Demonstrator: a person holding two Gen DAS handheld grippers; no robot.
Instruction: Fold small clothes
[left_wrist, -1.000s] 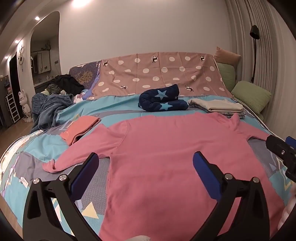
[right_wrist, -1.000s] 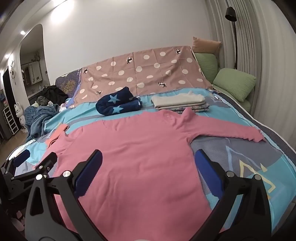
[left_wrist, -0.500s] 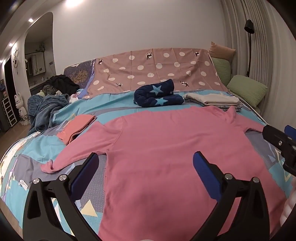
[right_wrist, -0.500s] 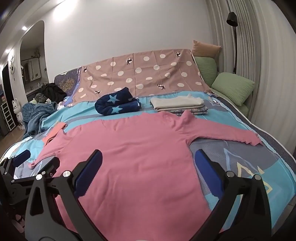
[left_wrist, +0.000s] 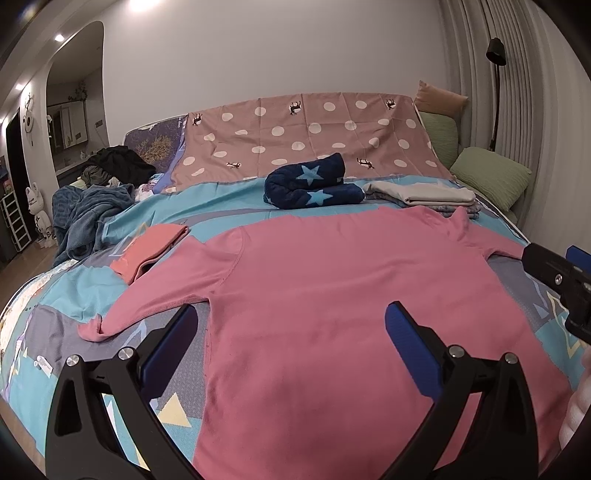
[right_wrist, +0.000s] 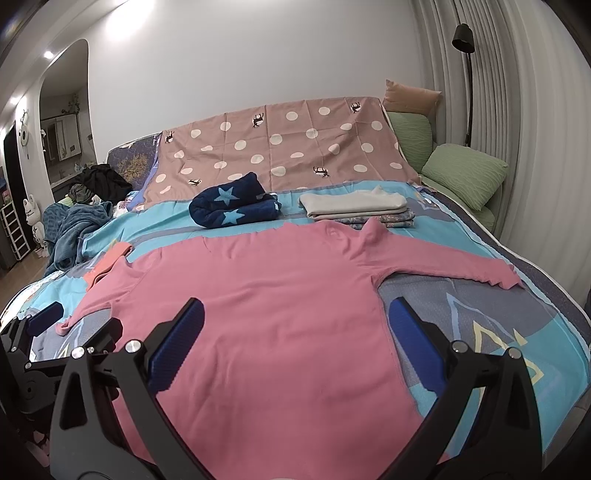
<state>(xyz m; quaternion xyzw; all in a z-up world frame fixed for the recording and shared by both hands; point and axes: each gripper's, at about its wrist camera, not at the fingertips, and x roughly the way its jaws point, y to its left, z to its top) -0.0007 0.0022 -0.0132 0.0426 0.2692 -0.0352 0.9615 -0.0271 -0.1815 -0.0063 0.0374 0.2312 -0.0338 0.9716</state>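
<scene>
I am holding the left gripper (left_wrist: 290, 334) with its jaws spread wide, gripping nothing, hovering over the lower body of the pink long-sleeved shirt (left_wrist: 351, 295). The right gripper (right_wrist: 293, 326) is likewise gaping, empty, above the same shirt, which is lying flat on the patterned bedspread (right_wrist: 480, 321). Outward to the left of the left jaws, one sleeve is trailing toward a folded orange garment (left_wrist: 147, 249). Beyond both jaws, past the collar, a navy star blanket (right_wrist: 232, 206) and a stack of folded clothes (right_wrist: 358, 206) are sitting side by side, with green pillows (right_wrist: 461, 173) farther right.
</scene>
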